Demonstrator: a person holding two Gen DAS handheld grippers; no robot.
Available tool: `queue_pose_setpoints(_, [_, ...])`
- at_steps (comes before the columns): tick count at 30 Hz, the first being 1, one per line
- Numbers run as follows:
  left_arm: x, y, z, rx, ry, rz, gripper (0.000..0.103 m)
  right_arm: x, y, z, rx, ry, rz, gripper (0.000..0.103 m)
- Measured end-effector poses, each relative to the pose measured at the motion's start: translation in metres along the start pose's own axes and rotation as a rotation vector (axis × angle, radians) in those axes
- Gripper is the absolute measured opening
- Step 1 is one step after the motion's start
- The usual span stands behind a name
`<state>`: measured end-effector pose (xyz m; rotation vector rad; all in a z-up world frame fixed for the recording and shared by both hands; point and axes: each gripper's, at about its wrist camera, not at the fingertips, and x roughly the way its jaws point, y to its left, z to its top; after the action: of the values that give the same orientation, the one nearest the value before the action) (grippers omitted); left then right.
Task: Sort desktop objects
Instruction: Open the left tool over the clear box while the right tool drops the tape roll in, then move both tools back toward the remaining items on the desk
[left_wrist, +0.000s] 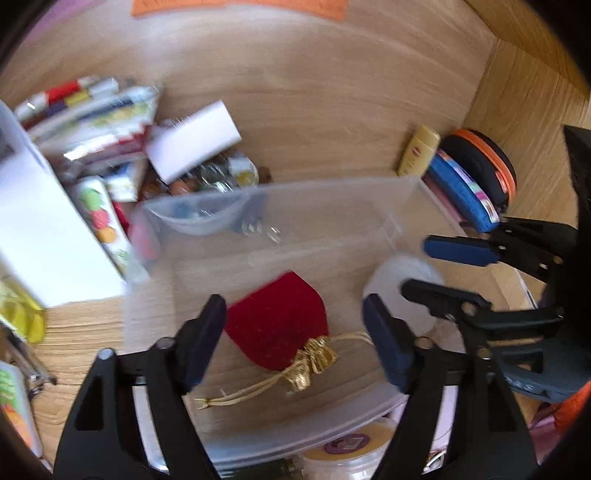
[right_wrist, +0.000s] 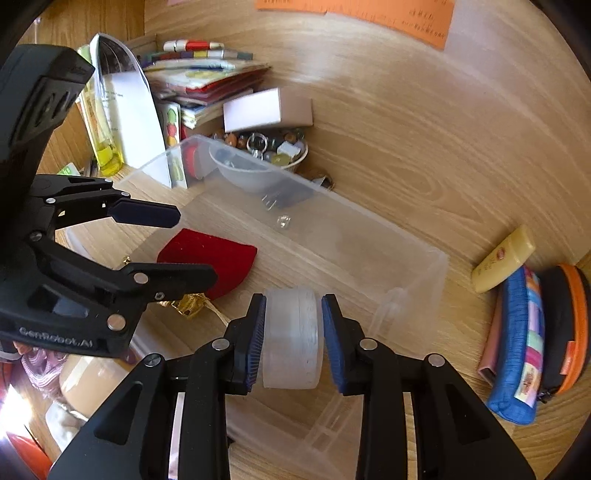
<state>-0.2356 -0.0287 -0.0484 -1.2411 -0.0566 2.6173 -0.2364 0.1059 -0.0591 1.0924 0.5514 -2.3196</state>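
A clear plastic bin (left_wrist: 295, 188) (right_wrist: 417, 254) stands on the wooden desk. A red velvet pouch (left_wrist: 277, 319) (right_wrist: 210, 258) with a gold drawstring lies inside it. My left gripper (left_wrist: 295, 339) is open just above the pouch, a finger on either side, holding nothing. My right gripper (right_wrist: 293, 336) is shut on a frosted white round jar (right_wrist: 291, 339) and holds it over the bin's near right part. The jar (left_wrist: 402, 280) and the right gripper (left_wrist: 436, 269) also show in the left wrist view.
A pile of booklets (right_wrist: 207, 79), a white box (right_wrist: 266, 109) and a bowl of trinkets (right_wrist: 266, 155) stand behind the bin. A yellow tube (right_wrist: 504, 264), a blue pouch (right_wrist: 521, 347) and an orange-rimmed case (right_wrist: 569, 328) lie on the right. A yellow bottle (right_wrist: 101, 129) stands left.
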Motion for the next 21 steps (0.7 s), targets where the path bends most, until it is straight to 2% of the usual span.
queue_pose_setpoints(1, [-0.006,0.0,0.0,0.0,-0.017,0.008,0.079,-0.006,0.0,0.0,-0.001,-0.013,-0.008,0.036])
queue_pose_setpoints(3, [-0.018,-0.001,0.001,-0.003,-0.043,0.018,0.081,-0.016,-0.002,-0.001,0.002,-0.039,-0.019,0.048])
queue_pose_setpoints(7, [-0.043,-0.005,-0.001,0.012,-0.103,0.076,0.091,-0.039,-0.001,-0.002,0.012,-0.095,-0.038,0.057])
queue_pose_setpoints(9, [-0.055,-0.011,-0.004,0.023,-0.134,0.106,0.092,-0.051,-0.002,-0.003,0.023,-0.121,-0.054,0.071])
queue_pose_setpoints(11, [-0.066,-0.016,-0.005,0.03,-0.156,0.122,0.094,-0.064,-0.003,-0.005,0.045,-0.149,-0.068,0.078])
queue_pose_setpoints(16, [-0.095,-0.022,-0.012,0.04,-0.214,0.159,0.096,-0.093,-0.005,-0.013,0.091,-0.194,-0.082,0.08])
queue_pose_setpoints(21, [-0.121,-0.026,-0.024,0.034,-0.269,0.196,0.099,-0.122,-0.005,-0.029,0.132,-0.247,-0.112,0.088])
